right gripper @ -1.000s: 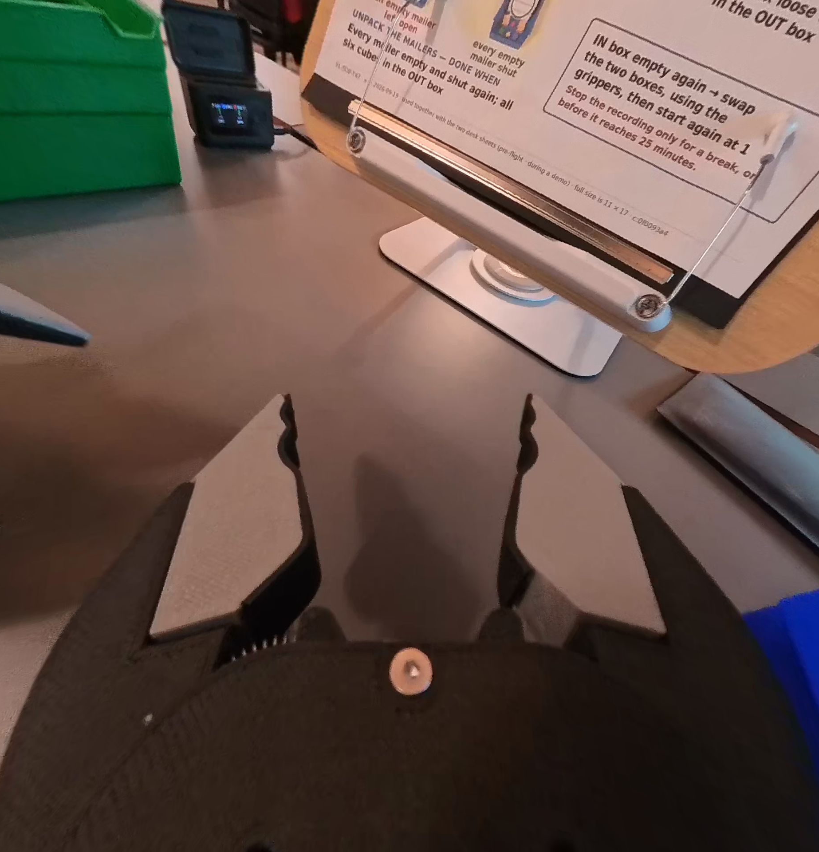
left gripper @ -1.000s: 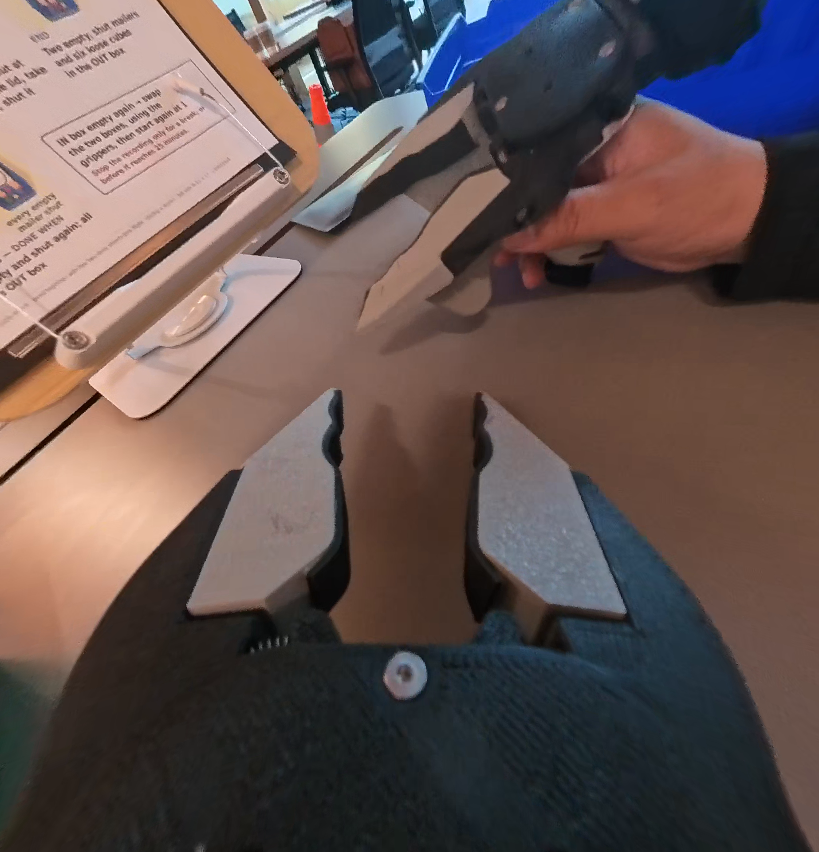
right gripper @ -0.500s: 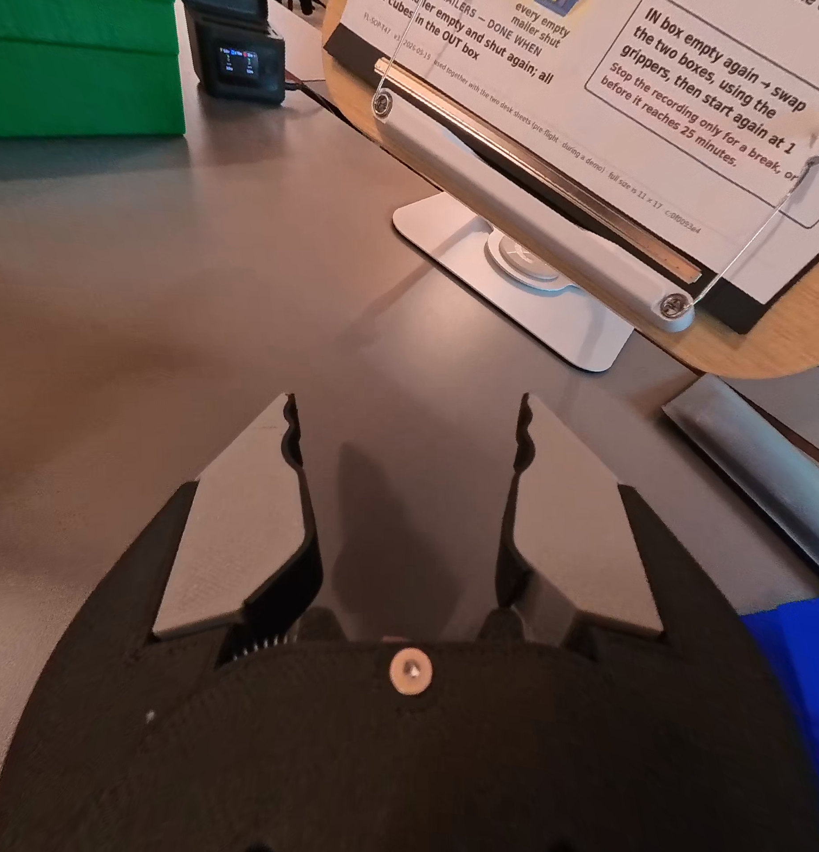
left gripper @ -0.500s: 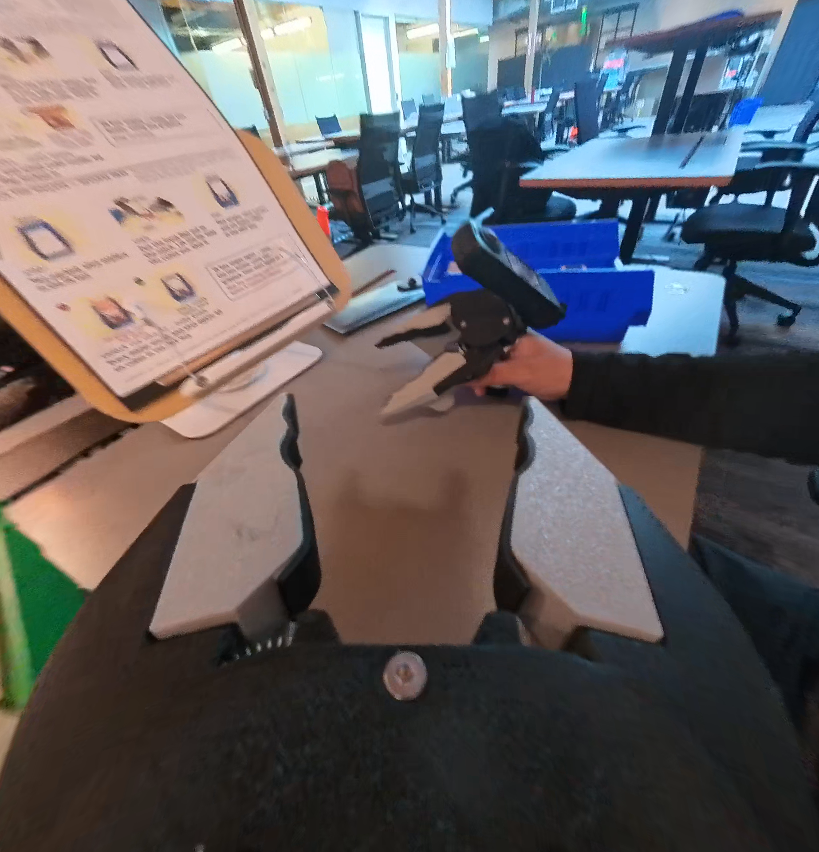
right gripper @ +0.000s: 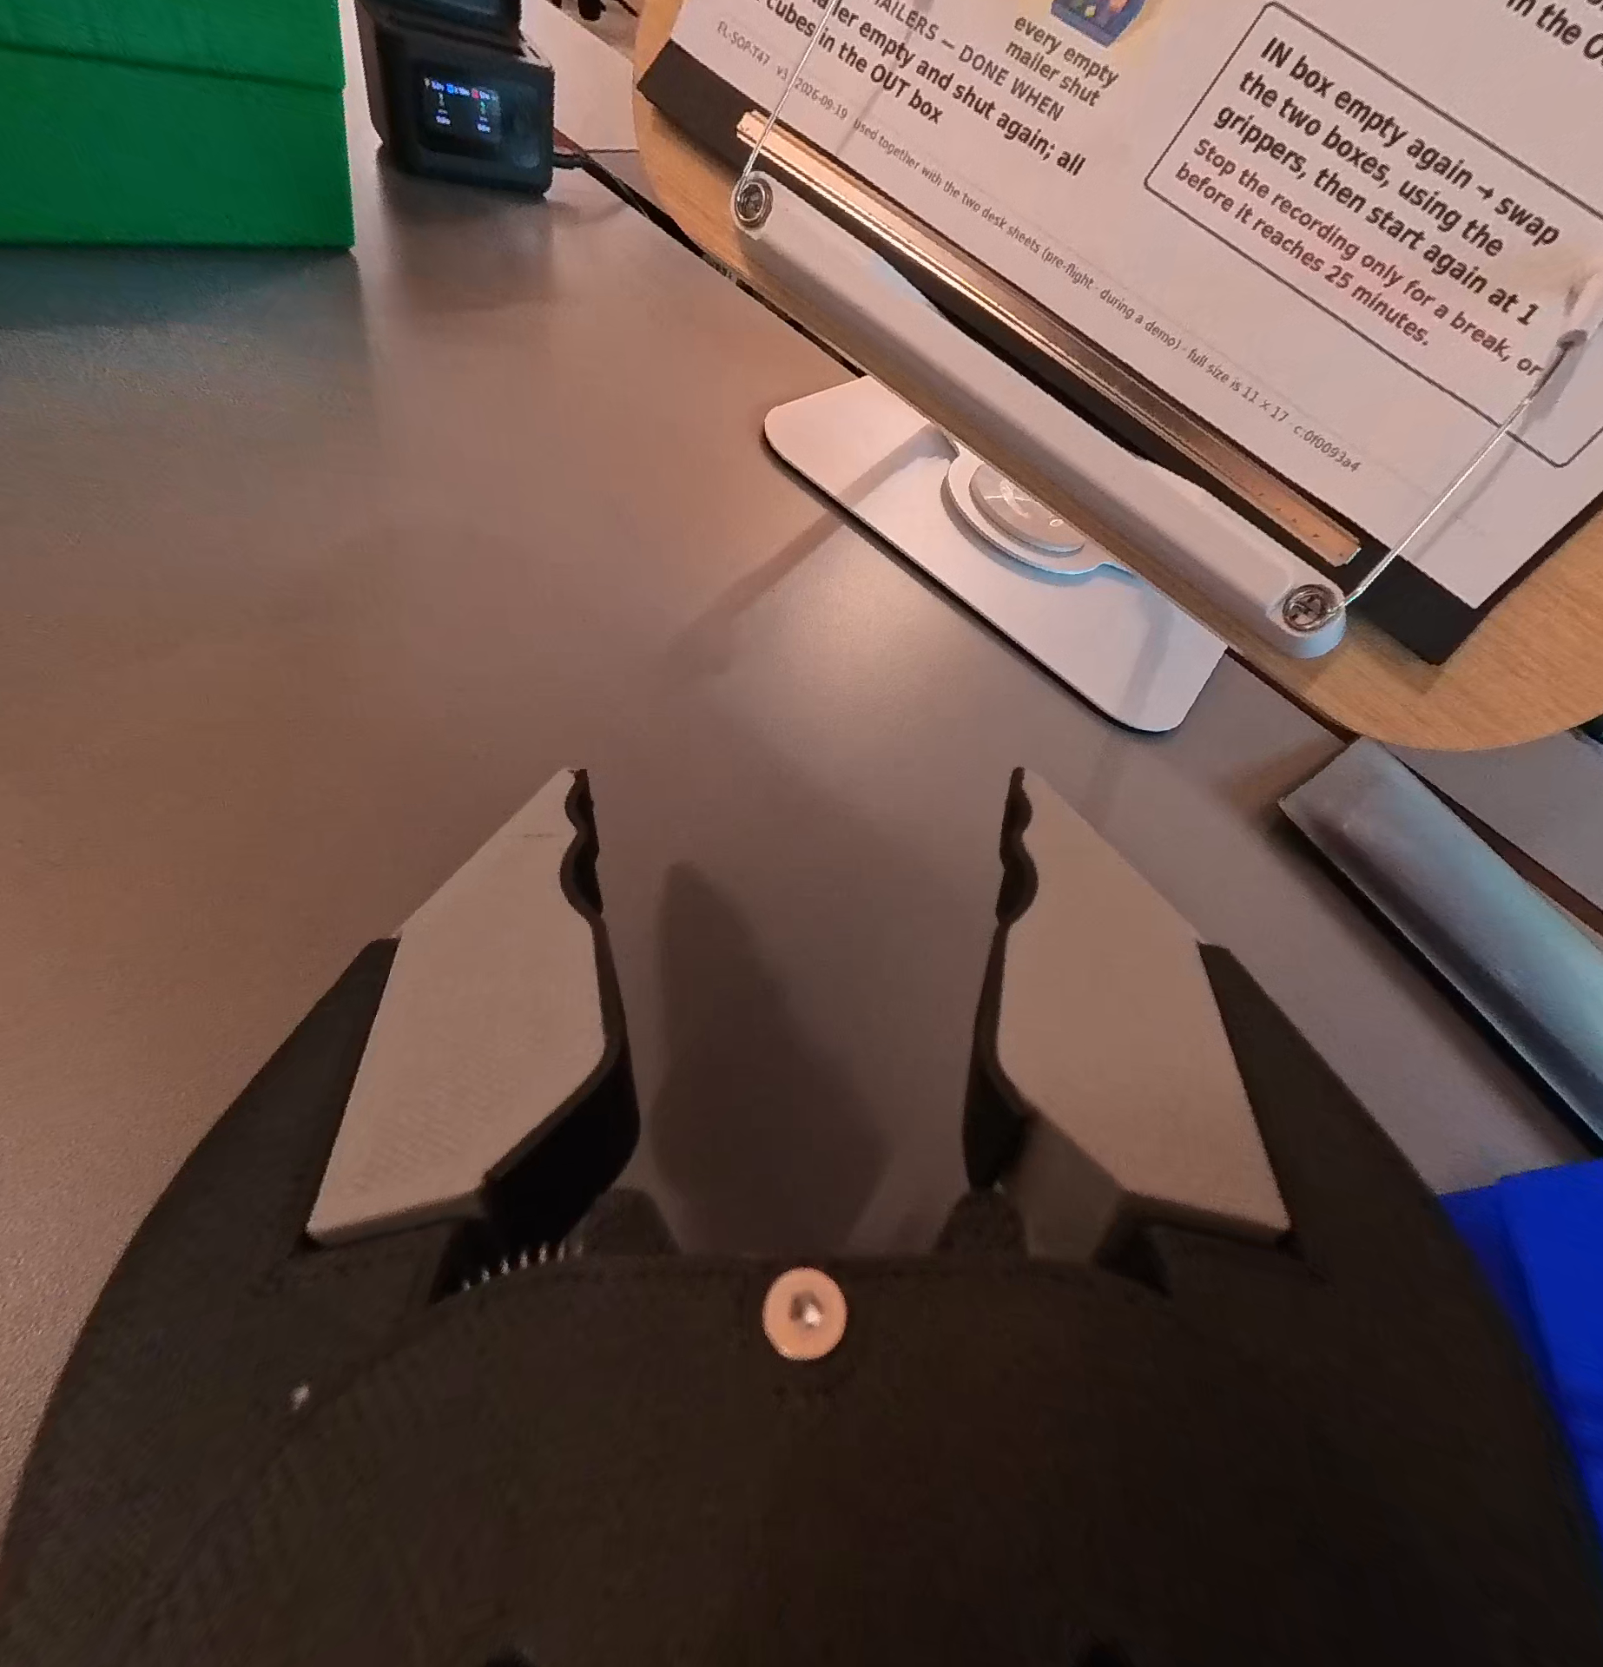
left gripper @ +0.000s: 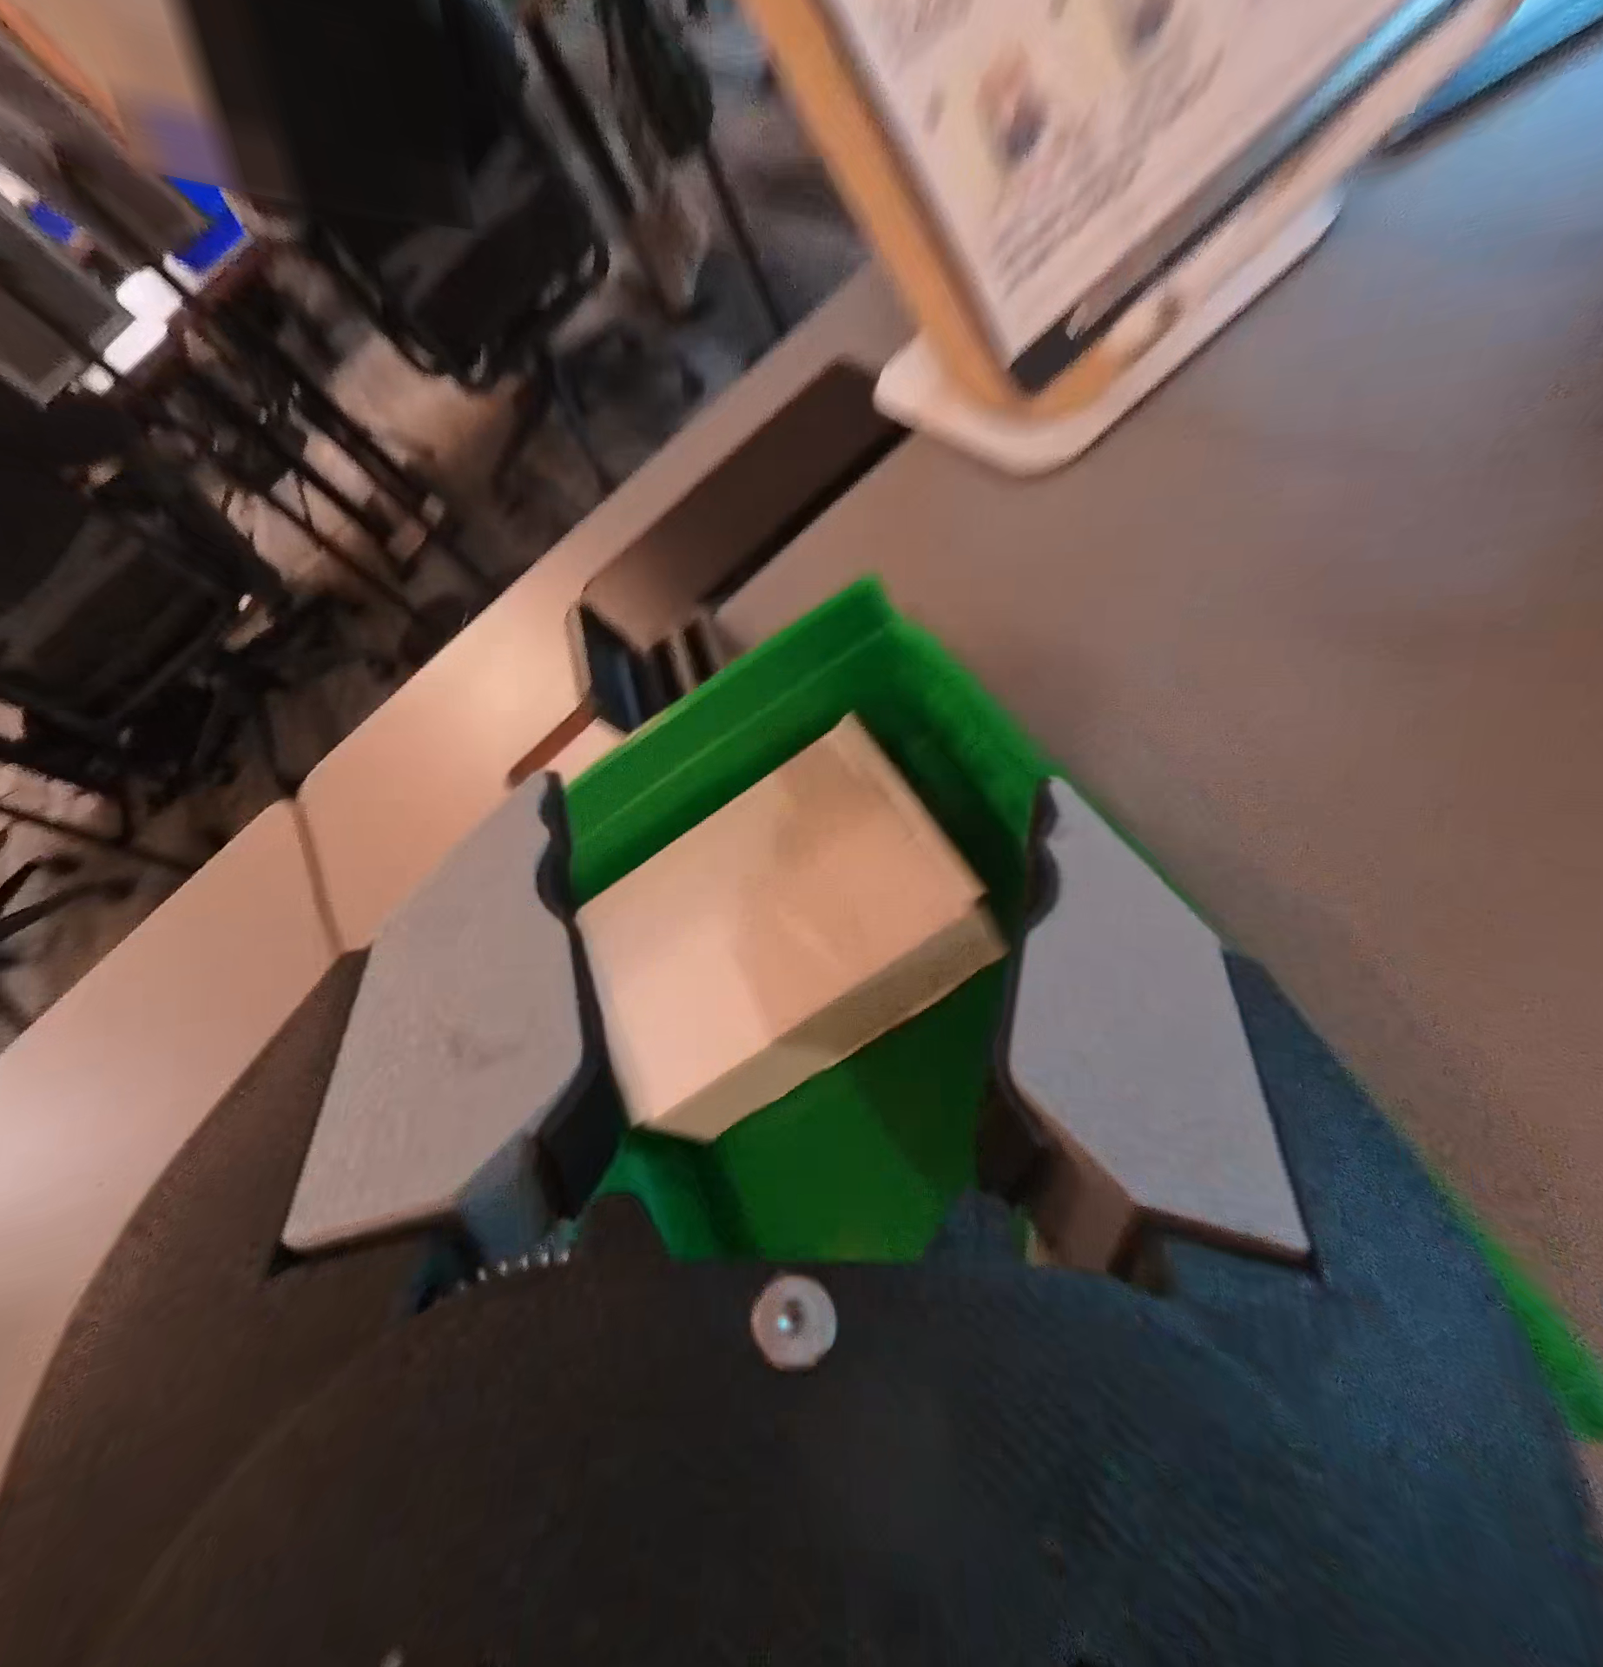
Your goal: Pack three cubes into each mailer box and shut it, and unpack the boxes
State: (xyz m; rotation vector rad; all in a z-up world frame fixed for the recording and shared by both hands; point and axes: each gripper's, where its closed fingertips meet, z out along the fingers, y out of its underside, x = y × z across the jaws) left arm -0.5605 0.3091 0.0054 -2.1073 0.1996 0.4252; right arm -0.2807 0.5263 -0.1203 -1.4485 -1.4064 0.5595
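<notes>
Left wrist view, blurred: your left gripper (left gripper: 793, 866) hangs over the green bin (left gripper: 947, 722), fingers spread and released. A pale mailer box (left gripper: 780, 929) lies inside the bin, lid shut, showing between the fingers; touching or apart, you cannot tell. Its long axis runs from near-left to far-right in that view, one corner pointing back toward the gripper. The bin sits close to the tabletop (left gripper: 1276, 676) edge; chairs and floor lie beyond on the left.

Right wrist view, sharp: only here do you see the small black device with a lit screen (right gripper: 460, 113) beside the bin. Your right gripper (right gripper: 798, 839) has its fingers apart, grasping nothing, over bare tabletop with open room ahead. The document stand (right gripper: 1032, 541) and its instruction sheet (right gripper: 1321, 180) bound the far right; a blue bin (right gripper: 1556, 1353) shows at the near-right corner.
</notes>
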